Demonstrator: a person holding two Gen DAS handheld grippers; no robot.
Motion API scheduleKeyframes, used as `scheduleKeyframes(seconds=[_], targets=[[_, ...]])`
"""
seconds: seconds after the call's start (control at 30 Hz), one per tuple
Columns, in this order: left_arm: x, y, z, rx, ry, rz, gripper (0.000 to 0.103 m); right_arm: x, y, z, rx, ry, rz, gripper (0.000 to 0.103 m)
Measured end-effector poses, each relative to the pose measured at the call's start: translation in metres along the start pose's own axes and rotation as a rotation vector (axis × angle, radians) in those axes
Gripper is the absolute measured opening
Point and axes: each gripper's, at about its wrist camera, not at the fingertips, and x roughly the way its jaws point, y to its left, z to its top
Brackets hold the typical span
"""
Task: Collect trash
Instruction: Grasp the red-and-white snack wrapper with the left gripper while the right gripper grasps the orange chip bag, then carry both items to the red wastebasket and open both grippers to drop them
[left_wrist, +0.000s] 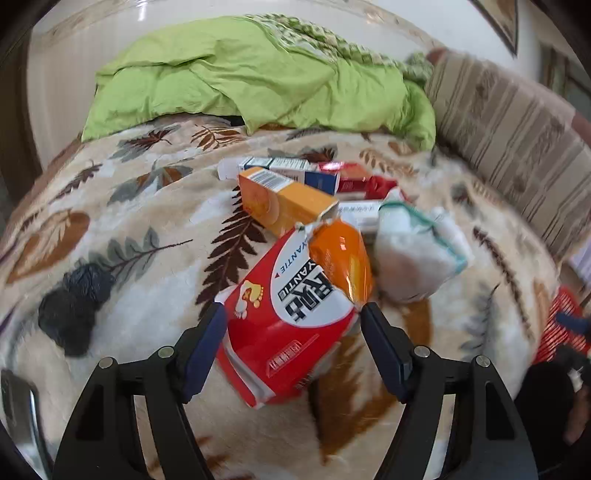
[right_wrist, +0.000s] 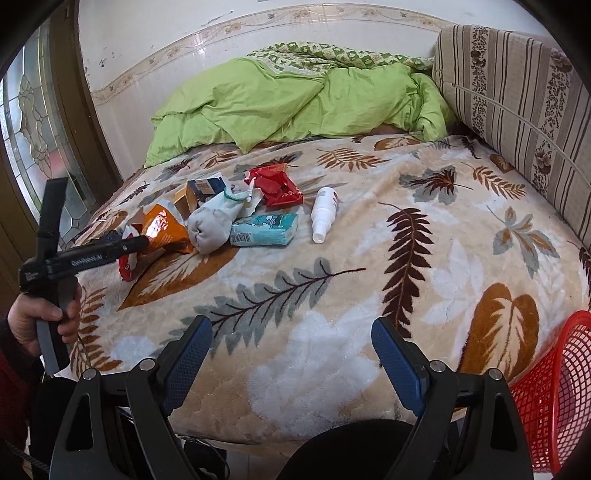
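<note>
Red packet (left_wrist: 284, 328), between left hand-held gripper (left_wrist: 293, 314) fingers

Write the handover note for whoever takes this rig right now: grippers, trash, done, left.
Left gripper: open, fingers either side of the red-and-white box on the leaf-print blanket; not yet closed on it.
Right gripper: open, empty, hovering over the near blanket edge.
Trash pile: orange wrapper, orange carton, blue-and-white boxes, red packaging, rolled grey cloth, teal tissue pack, white spray bottle lying beside it.
Red mesh basket: at the bed's right corner; contents not visible.
Done: nothing visibly binned. Left: everything.
</note>
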Motion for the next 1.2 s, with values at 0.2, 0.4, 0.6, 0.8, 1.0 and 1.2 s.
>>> scheduleKeyframes(seconds=[0.2, 0.4, 0.6, 0.8, 1.0, 1.2], targets=[[0.011, -0.003, -0.003, 0.095, -0.004, 0.050, 0.069, 0.002, 0.003, 0.000, -0.011, 0.006, -0.009, 0.091], [-0.003, 0.025, -0.005, -0.063, -0.052, 0.017, 0.035, 0.004, 0.005, -0.001, -0.022, 0.012, -0.009, 0.091], [-0.032, 0.042, -0.012, -0.218, -0.123, -0.012, 0.029, 0.002, 0.022, 0.012, -0.059, -0.032, 0.055, 0.091], [-0.070, 0.030, -0.018, -0.317, -0.214, 0.013, 0.029, 0.028, 0.082, 0.055, -0.222, -0.033, 0.164, 0.091], [-0.085, 0.036, -0.028, -0.423, -0.239, 0.105, 0.029, 0.089, 0.148, 0.079, -0.512, 0.034, 0.196, 0.079], [-0.089, 0.048, -0.033, -0.464, -0.253, 0.124, 0.029, 0.146, 0.179, 0.083, -0.708, 0.034, 0.045, 0.060]])
